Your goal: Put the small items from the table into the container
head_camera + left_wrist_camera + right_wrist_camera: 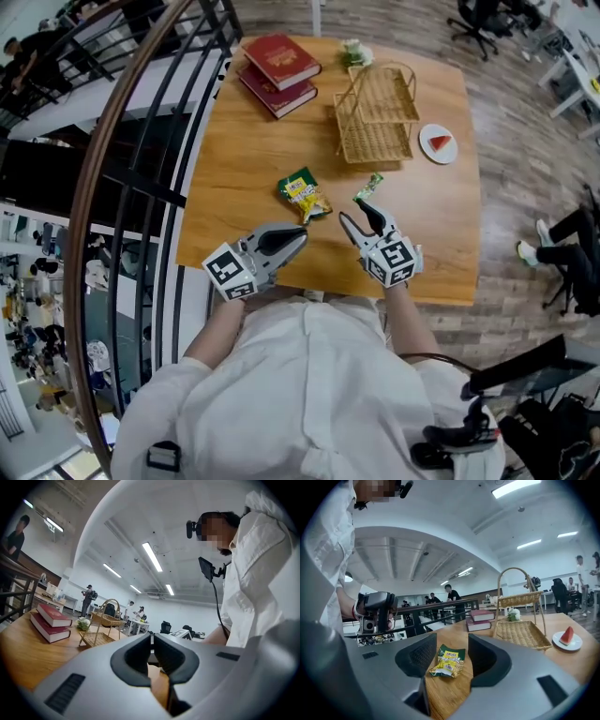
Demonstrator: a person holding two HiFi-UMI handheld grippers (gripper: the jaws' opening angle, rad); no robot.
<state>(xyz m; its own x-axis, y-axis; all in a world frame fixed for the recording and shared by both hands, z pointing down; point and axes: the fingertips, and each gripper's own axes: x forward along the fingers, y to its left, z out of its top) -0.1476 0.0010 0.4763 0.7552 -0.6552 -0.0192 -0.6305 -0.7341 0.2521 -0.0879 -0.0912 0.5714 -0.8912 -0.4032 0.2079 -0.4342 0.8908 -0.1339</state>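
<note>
The right gripper [359, 217] holds its jaws apart, framing the snack packet [448, 662] for a pickup, while the left gripper [300, 234] waits closed and empty at the near left.

Snack packet [304, 195] left of candy [368, 186]; basket [373, 142] behind.

green-and-yellow snack packet [304, 195], sealed, lying flat and slightly askew near the middle of the table [244, 178], on the side towards its near edge. small green wrapper [368, 186], flat, right of it and apart. two-tier wicker basket [373, 142] with hoop handle, upright, towards the far edge, right of centre.
</note>
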